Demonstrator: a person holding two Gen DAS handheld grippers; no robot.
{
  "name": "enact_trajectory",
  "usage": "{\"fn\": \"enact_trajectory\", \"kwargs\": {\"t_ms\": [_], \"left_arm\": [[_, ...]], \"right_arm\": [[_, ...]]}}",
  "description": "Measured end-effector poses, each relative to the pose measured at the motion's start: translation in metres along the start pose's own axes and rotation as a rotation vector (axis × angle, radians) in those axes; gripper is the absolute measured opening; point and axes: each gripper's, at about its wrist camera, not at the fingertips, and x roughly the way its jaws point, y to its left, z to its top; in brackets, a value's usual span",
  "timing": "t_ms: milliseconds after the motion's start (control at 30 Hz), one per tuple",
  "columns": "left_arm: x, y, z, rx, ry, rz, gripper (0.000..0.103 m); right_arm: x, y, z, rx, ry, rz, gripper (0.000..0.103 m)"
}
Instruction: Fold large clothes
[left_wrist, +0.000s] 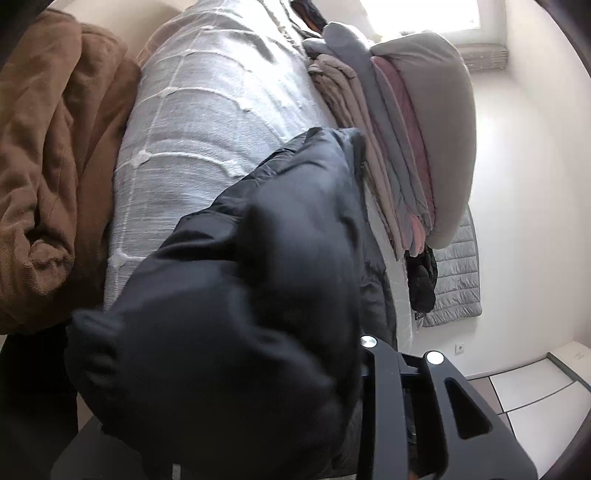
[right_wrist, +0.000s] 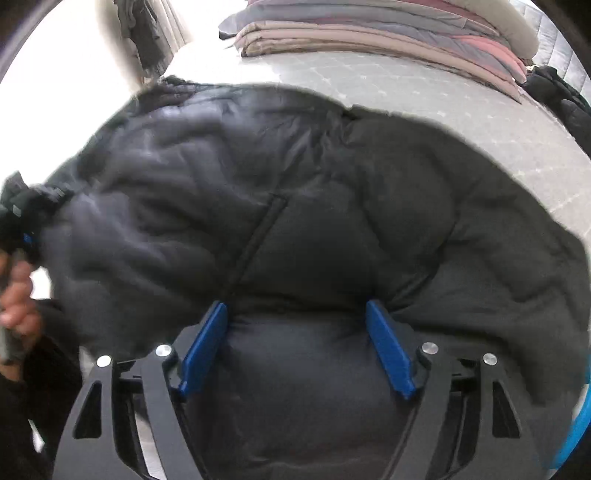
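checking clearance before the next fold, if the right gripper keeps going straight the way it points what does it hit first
The black puffer jacket. A padded bulge of it already sits between the spread blue fingers of the right gripper, so it would likely sink into that padding at once. The light bedspread lies beyond; depth is unclear.

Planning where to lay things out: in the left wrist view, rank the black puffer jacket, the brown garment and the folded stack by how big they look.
1. black puffer jacket, but it sits right at the lens, so its bulk is exaggerated.
2. brown garment and folded stack look alike; the brown one is cut by the frame edge, so I won't rank them.
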Motion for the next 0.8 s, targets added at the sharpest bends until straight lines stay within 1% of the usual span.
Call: {"fn": "enact_trajectory", "kwargs": {"t_ms": [33,67,100,133,167,200,233,300,367,467,533,567,600,700,767,800], "left_arm": [[-0.002,-0.005,-0.001,0.016,-0.008,0.003,0.026],[-0.004,-0.009,0.000,0.026,-0.011,0.002,0.026],[-0.005,-0.012,0.001,0.034,-0.014,0.001,0.026],[-0.006,-0.016,0.001,0.044,-0.019,0.002,0.026],[-0.008,-0.020,0.002,0.052,-0.021,0.001,0.026],[-0.009,-0.023,0.002,0.061,-0.025,0.000,0.026],[-0.011,-0.029,0.001,0.074,-0.033,-0.003,0.026],[-0.013,-0.040,0.000,0.093,-0.045,-0.011,0.026],[-0.017,-0.058,-0.004,0.125,-0.063,-0.023,0.026],[-0.021,-0.092,-0.014,0.205,-0.081,-0.039,0.026],[-0.024,-0.123,-0.023,0.284,-0.093,-0.050,0.026],[-0.024,-0.135,-0.027,0.317,-0.096,-0.053,0.026],[-0.024,-0.146,-0.031,0.349,-0.099,-0.054,0.026],[-0.022,-0.187,-0.053,0.478,-0.106,-0.053,0.026],[-0.017,-0.207,-0.066,0.538,-0.101,-0.054,0.026],[-0.015,-0.214,-0.073,0.563,-0.097,-0.056,0.026]], "right_arm": [[-0.005,-0.002,-0.001,0.022,-0.011,0.012,0.075],[-0.015,-0.006,-0.003,0.054,-0.052,0.044,0.075],[-0.025,-0.005,-0.004,0.071,-0.088,0.058,0.075],[-0.037,-0.007,-0.007,0.082,-0.128,0.035,0.075],[-0.051,-0.008,-0.012,0.086,-0.173,-0.007,0.075],[-0.058,-0.012,-0.016,0.096,-0.188,-0.036,0.075],[-0.061,-0.017,-0.021,0.111,-0.188,-0.074,0.075],[-0.052,-0.026,-0.032,0.133,-0.157,-0.101,0.075],[-0.027,-0.035,-0.044,0.145,-0.087,-0.113,0.076],[-0.018,-0.032,-0.052,0.145,-0.094,-0.147,0.079],[-0.014,-0.030,-0.052,0.148,-0.089,-0.152,0.080],[-0.014,-0.031,-0.054,0.149,-0.086,-0.150,0.080],[-0.008,-0.026,-0.047,0.151,-0.086,-0.146,0.080],[-0.009,-0.030,-0.046,0.166,-0.089,-0.121,0.083],[-0.014,-0.036,-0.047,0.187,-0.098,-0.081,0.084],[-0.025,-0.045,-0.051,0.229,-0.118,-0.021,0.083]]}}
